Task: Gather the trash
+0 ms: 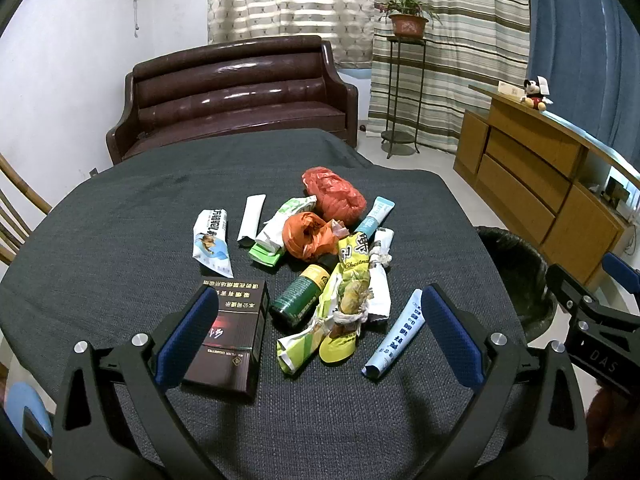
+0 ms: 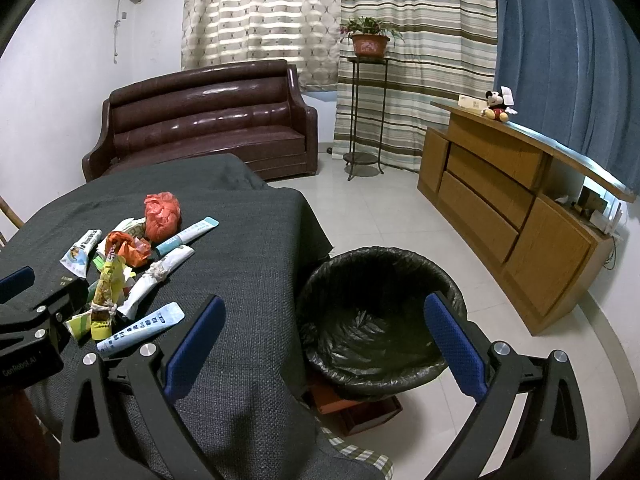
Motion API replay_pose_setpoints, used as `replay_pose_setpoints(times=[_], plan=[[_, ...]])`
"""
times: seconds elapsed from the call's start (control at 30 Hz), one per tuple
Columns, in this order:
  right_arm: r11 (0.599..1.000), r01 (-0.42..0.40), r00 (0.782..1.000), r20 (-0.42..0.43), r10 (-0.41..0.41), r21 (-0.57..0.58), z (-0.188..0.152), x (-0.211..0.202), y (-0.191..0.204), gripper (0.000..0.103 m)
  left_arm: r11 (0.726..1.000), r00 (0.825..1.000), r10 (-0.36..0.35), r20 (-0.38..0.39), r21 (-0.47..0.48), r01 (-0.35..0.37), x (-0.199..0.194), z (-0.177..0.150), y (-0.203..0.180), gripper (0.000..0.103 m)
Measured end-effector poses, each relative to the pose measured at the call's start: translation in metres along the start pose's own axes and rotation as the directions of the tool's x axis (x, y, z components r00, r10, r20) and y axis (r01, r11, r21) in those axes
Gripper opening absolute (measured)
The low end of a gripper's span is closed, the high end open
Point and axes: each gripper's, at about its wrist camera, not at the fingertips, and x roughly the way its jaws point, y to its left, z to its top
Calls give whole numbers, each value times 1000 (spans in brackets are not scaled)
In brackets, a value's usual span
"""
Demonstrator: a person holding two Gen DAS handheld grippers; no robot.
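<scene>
brown sofa (image 2: 200, 120), striped curtains (image 2: 416, 40), tiled floor (image 2: 380, 208)

both wrist views look forward, sharing the trash pile (image 1: 320, 264).

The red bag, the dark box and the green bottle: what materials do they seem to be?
Red bag: thin plastic film, crinkled and shiny. Dark box: probably glossy printed cardboard, with sharp flat edges. Green bottle: smooth and cylindrical, plastic or glass; unclear.

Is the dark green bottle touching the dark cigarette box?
Apart. In the left wrist view, a strip of grey tablecloth shows between the dark green bottle and the dark cigarette box.
</scene>
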Motion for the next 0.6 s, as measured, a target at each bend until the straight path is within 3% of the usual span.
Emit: replay_pose_setpoints(times=[0.6], plan=[[1000, -1, 1000, -6, 1, 1, -4, 5, -7, 97, 1000, 1000, -2, -4, 1, 2, 3, 0, 1, 99]])
